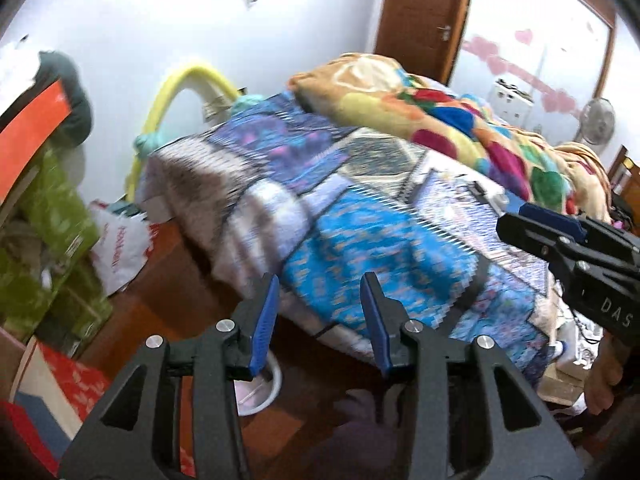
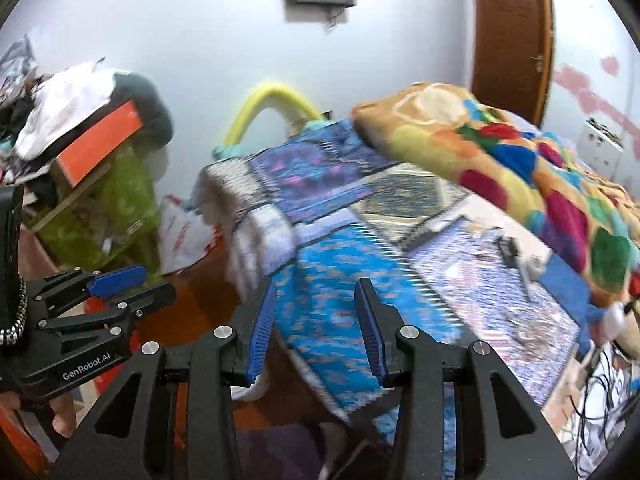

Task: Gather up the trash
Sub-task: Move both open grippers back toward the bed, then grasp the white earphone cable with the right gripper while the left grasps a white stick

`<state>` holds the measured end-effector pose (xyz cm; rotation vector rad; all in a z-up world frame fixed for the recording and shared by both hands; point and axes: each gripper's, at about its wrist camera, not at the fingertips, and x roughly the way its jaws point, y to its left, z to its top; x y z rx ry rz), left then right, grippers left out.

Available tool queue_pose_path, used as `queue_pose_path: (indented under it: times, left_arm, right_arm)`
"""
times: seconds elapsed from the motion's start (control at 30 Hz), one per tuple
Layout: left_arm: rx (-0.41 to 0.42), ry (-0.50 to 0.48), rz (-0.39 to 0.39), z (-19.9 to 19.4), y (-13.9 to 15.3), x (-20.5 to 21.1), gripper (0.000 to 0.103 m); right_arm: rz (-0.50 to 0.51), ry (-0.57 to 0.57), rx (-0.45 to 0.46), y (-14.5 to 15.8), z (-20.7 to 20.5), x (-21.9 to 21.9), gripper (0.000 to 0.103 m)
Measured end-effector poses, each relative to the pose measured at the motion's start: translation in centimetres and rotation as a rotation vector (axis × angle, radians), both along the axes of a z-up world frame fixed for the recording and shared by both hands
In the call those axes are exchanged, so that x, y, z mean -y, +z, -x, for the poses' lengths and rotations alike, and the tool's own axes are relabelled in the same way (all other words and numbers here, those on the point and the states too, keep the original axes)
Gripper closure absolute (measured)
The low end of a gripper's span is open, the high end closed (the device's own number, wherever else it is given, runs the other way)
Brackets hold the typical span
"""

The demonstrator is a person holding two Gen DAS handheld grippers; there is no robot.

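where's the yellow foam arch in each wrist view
Left wrist: yellow foam arch upper left of centre, behind the bed's far corner.
Right wrist: yellow foam arch upper centre, also behind that corner.
Shared landmark: the brown door, to its upper right in both.

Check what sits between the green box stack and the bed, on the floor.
A white plastic bag with red print lies there, between the green boxes and the bed. Both wrist views show it.
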<state>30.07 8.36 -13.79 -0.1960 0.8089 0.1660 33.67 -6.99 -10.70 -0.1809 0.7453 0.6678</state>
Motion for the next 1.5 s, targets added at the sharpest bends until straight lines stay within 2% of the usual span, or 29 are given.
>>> queue_pose_path:
  times: [0.33,0.6,0.67,0.73,0.77,0.8,0.87,1.17,1.37,1.5]
  left_arm:
    - [-0.028,-0.174,0.007,-7.0,-0.6,8.7,0.061]
    - [-0.068,-0.289,-0.024,-12.0,-2.3,14.5,0.061]
    - [-0.082,-0.308,-0.027,-13.1,-2.9,15.7,0.061]
    - [-0.098,-0.326,-0.025,-14.1,-3.7,16.5,0.061]
    - [-0.108,-0.335,-0.023,-14.7,-4.2,16.9,0.061]
    - [-0.117,-0.342,-0.021,-15.1,-4.6,17.3,0.06]
    - [-0.139,-0.349,-0.018,-16.3,-5.7,18.0,0.05]
    - [-0.202,-0.352,0.0,-20.7,-9.1,18.6,0.049]
    - [-0.208,-0.369,-0.048,-24.7,-10.3,19.1,0.049]
    - [-0.176,-0.389,-0.129,-27.6,-11.1,20.0,0.049]
  right_arm:
    - [-0.028,-0.166,-0.004,-1.0,-2.9,8.7,0.066]
    - [0.001,-0.307,-0.05,-4.5,-6.6,15.5,0.065]
    - [0.023,-0.326,-0.064,-5.6,-7.6,16.7,0.056]
    - [0.027,-0.351,-0.064,-6.4,-8.2,17.9,0.034]
    - [0.022,-0.364,-0.06,-6.8,-8.4,18.4,0.032]
    - [0.018,-0.368,-0.06,-7.0,-8.7,18.8,0.03]
    - [0.031,-0.365,-0.069,-7.9,-9.7,19.2,0.03]
    - [0.106,-0.316,-0.085,-11.7,-13.8,18.2,0.03]
    - [0.156,-0.292,-0.07,-13.5,-15.4,17.6,0.03]
    - [0.135,-0.271,-0.084,-14.0,-16.0,17.6,0.03]
